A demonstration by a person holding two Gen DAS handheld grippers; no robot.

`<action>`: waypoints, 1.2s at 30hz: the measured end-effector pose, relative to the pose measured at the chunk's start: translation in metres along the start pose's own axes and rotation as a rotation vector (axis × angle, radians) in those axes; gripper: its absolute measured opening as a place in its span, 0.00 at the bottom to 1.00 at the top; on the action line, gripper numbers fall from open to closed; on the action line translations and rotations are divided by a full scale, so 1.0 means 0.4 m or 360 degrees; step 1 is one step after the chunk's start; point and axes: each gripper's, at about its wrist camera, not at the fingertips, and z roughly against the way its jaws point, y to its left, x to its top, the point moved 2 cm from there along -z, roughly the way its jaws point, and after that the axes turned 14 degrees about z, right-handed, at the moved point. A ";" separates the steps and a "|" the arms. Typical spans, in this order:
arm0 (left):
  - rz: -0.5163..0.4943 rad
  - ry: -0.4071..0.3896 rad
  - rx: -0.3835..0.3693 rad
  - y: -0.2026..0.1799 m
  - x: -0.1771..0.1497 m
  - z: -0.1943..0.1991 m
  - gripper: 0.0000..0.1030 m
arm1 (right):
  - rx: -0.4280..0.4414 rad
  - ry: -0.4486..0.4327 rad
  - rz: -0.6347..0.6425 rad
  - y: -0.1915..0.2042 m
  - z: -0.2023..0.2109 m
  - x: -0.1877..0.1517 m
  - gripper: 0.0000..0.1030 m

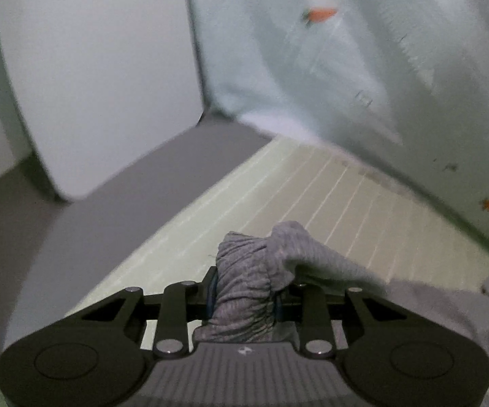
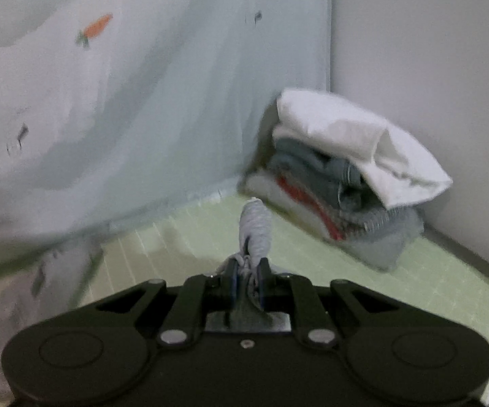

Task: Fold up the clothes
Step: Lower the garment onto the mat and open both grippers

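On the blurred green mat [image 1: 329, 196], both claws, left [image 1: 244, 291] and right [image 2: 247, 279], pinch grey cloth [image 1: 244, 288], fingertips hidden.

Left black plastic two-finger gripper [image 1: 244, 291]: matte black linkage arms, silver round pivot screws, two big round black hubs at the base corners, grey ribbed centre plate with a small white logo, blue strips on the finger pads [image 1: 211, 293].

Right black plastic two-finger gripper [image 2: 247, 281]: same black linkages, silver screws, round hubs, smooth black body, small centre screw, blue-edged fingers [image 2: 232, 283].
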 end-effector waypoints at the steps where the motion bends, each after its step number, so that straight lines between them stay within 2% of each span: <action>1: -0.0015 -0.0026 -0.0010 -0.012 0.007 0.005 0.32 | -0.0002 -0.0019 -0.0001 -0.002 0.002 0.007 0.12; 3: -0.0051 -0.0030 -0.0009 -0.029 0.012 -0.010 0.39 | 0.0021 0.0003 0.0016 -0.001 -0.012 0.012 0.13; 5: -0.0110 0.0002 0.0007 -0.049 0.009 -0.036 0.43 | 0.0050 0.0073 0.0040 0.007 -0.039 0.009 0.20; 7: -0.0203 0.0091 0.0068 -0.070 -0.009 -0.072 0.48 | 0.0074 0.0170 0.0060 0.019 -0.061 -0.006 0.41; 8: -0.0227 0.0105 0.0102 -0.075 -0.020 -0.078 0.52 | 0.0085 0.0198 0.0063 0.024 -0.060 -0.018 0.47; 9: -0.0235 0.0101 0.0113 -0.074 -0.032 -0.074 0.62 | 0.0095 0.0225 0.0066 0.029 -0.060 -0.031 0.58; 11: -0.0185 0.0133 0.0095 -0.060 -0.058 -0.070 0.80 | 0.0122 0.0290 0.0062 0.040 -0.059 -0.061 0.70; 12: -0.0130 0.0178 0.0087 -0.048 -0.073 -0.073 0.80 | 0.0143 0.0336 0.0044 0.046 -0.060 -0.084 0.72; 17: 0.0159 0.0448 0.0085 0.016 -0.150 -0.101 0.80 | 0.0300 0.0574 -0.0147 0.082 -0.080 -0.191 0.72; 19: 0.0174 0.0540 0.0092 0.026 -0.183 -0.121 0.80 | 0.0362 0.0628 -0.0238 0.097 -0.096 -0.221 0.72; 22: 0.0152 0.0583 0.0137 0.023 -0.216 -0.150 0.77 | 0.0389 0.0698 -0.0388 0.107 -0.125 -0.252 0.70; 26: 0.0228 0.0565 0.0175 0.022 -0.219 -0.182 0.75 | 0.0351 0.0753 -0.0634 0.093 -0.157 -0.280 0.58; 28: 0.0280 0.0554 0.0202 0.023 -0.214 -0.200 0.75 | 0.0349 0.0731 -0.0675 0.085 -0.165 -0.277 0.52; 30: 0.0333 0.0543 0.0229 0.024 -0.210 -0.218 0.74 | 0.0373 0.0726 -0.0672 0.085 -0.175 -0.270 0.31; 31: 0.0359 0.0537 0.0242 0.024 -0.208 -0.227 0.72 | 0.0393 0.0719 -0.0672 0.084 -0.181 -0.267 0.26; 32: 0.0385 0.0531 0.0255 0.024 -0.206 -0.236 0.61 | 0.0414 0.0706 -0.0674 0.082 -0.186 -0.264 0.13; 33: 0.0411 0.0525 0.0269 0.025 -0.204 -0.245 0.45 | 0.0434 0.0693 -0.0676 0.080 -0.190 -0.260 0.03; 34: 0.0437 0.0519 0.0282 0.025 -0.202 -0.254 0.36 | 0.0444 0.0677 -0.0675 0.075 -0.193 -0.254 0.02; 35: 0.0463 0.0514 0.0295 0.025 -0.200 -0.263 0.18 | 0.0440 0.0650 -0.0674 0.069 -0.190 -0.244 0.02; 36: 0.0455 0.0484 0.0299 0.024 -0.187 -0.257 0.04 | 0.0430 0.0618 -0.0677 0.062 -0.185 -0.231 0.02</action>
